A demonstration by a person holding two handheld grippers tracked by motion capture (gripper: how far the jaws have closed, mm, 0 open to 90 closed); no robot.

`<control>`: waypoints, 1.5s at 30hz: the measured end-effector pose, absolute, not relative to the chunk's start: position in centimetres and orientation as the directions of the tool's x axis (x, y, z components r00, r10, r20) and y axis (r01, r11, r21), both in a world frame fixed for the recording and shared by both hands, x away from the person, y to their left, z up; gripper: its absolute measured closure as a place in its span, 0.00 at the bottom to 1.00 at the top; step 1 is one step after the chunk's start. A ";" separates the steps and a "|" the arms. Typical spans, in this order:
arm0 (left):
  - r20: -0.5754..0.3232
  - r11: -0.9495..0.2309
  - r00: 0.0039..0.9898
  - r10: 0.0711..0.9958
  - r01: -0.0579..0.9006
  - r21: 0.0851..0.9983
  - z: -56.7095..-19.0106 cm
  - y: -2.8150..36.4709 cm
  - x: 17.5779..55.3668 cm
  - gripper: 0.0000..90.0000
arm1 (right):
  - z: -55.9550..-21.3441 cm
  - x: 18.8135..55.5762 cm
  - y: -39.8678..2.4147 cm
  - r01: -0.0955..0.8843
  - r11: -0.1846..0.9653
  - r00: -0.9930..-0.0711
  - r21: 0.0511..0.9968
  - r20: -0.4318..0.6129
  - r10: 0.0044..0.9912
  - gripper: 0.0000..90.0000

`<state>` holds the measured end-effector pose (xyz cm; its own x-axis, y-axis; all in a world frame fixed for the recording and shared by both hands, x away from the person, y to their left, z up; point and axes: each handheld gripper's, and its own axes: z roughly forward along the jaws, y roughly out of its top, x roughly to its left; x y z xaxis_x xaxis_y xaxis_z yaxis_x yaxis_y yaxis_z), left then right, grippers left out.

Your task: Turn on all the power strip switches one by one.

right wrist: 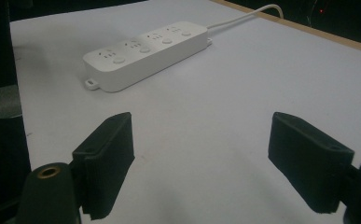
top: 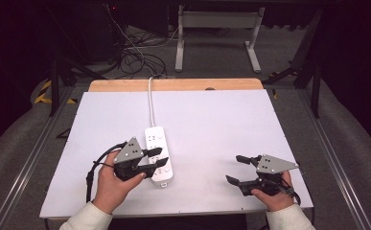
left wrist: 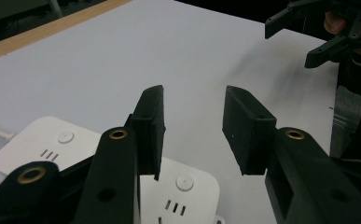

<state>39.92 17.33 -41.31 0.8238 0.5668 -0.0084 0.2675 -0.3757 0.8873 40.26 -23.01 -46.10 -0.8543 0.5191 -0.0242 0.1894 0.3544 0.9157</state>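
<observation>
High view: your left gripper (top: 153, 162) sits at the near end of the white power strip (top: 158, 154), its jaws reaching over the strip's top face. From here you cannot tell whether they touch it. Your left hand (top: 109, 184) grips the tool from behind. The strip lies on the white table (top: 221, 120), its cable (top: 150, 103) running away from your gripper toward the far wooden edge. Your right gripper (top: 239, 168) rests well apart from the strip, on the opposite side from your left gripper, jaws spread with nothing between them; your right hand (top: 274, 195) holds it.

Left gripper view: your left gripper (left wrist: 193, 133) has its jaws partly open, a clear gap between them, holding nothing. The power strip (left wrist: 75, 154) lies beneath and beside the left-hand jaw, sockets and round buttons showing. Your right gripper (left wrist: 304, 37) appears ahead, at upper right.

Right gripper view: your right gripper (right wrist: 200, 163) stands wide open and empty above bare table. The power strip (right wrist: 145, 51) lies ahead, slightly left, with its cable (right wrist: 243, 16) trailing off beyond it.
</observation>
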 end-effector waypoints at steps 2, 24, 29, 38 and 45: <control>-0.009 -0.378 0.827 0.562 0.266 0.887 -41.4 17.0 40.1 0.65 | -46.1 40.3 -23.0 0.190 0.354 -0.854 0.916 -0.023 0.519 0.25; -0.037 -0.426 0.833 0.551 0.320 0.846 -42.3 16.2 41.2 1.00 | -46.2 40.3 -23.0 0.189 0.362 -0.856 0.913 -0.027 0.516 0.24; -0.111 -0.451 0.835 0.539 0.397 0.799 -42.3 16.1 41.5 1.00 | -46.2 40.3 -23.0 0.195 0.364 -0.856 0.911 -0.023 0.516 0.24; -0.061 -0.556 0.835 0.547 0.417 0.719 -42.7 15.6 42.3 1.00 | -46.3 40.3 -22.9 0.199 0.372 -0.857 0.907 -0.023 0.514 0.24; -0.036 -0.602 0.836 0.547 0.424 0.677 -43.4 15.2 42.9 1.00 | -46.3 40.3 -22.9 0.202 0.373 -0.859 0.906 -0.020 0.512 0.24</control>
<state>42.85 15.22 -43.40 0.8361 0.5473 -0.0363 0.4235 -0.6021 0.6769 40.34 -22.92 -46.34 -0.8587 0.5122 -0.0198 0.2017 0.3732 0.9056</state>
